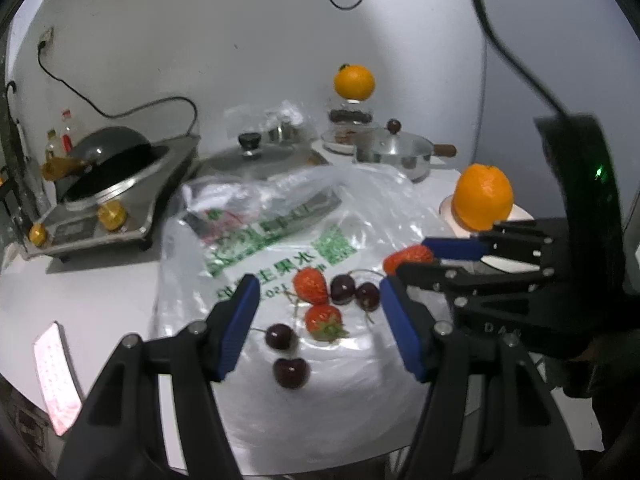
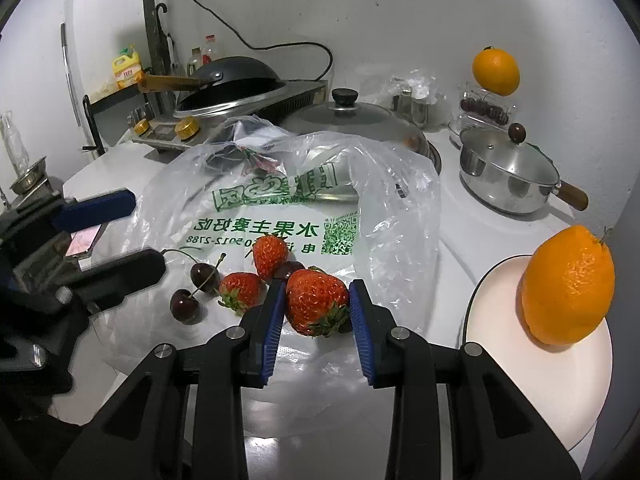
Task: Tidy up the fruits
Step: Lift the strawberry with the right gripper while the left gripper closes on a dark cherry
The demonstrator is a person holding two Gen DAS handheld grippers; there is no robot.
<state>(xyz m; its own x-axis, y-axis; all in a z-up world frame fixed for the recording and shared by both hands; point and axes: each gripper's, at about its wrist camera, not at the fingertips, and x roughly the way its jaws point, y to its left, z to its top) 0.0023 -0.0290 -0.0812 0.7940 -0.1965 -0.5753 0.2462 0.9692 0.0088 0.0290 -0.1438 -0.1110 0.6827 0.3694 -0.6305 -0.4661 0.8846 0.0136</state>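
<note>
White kitchen table [image 2: 460, 208]: clear printed plastic bag [image 2: 304, 200] bore loose strawberries, cherries. Right gripper [image 2: 318, 308] clenched one red strawberry [image 2: 316, 304]; left gripper [image 1: 316, 320] released. Beside bag, white plate [image 2: 532, 364] held one orange [image 2: 568, 288]; most sorting remained.

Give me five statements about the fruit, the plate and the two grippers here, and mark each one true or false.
1. The right gripper is shut on a strawberry. True.
2. The left gripper clamps a cherry. False: its jaws stand apart with nothing pressed between them; the cherries lie loose on the plastic bag.
3. An orange sits on the white plate. True.
4. The white plate holds two strawberries. False: it shows only the orange; the other strawberries lie on the bag.
5. A second orange rests on top of a clear container at the back. True.
</note>
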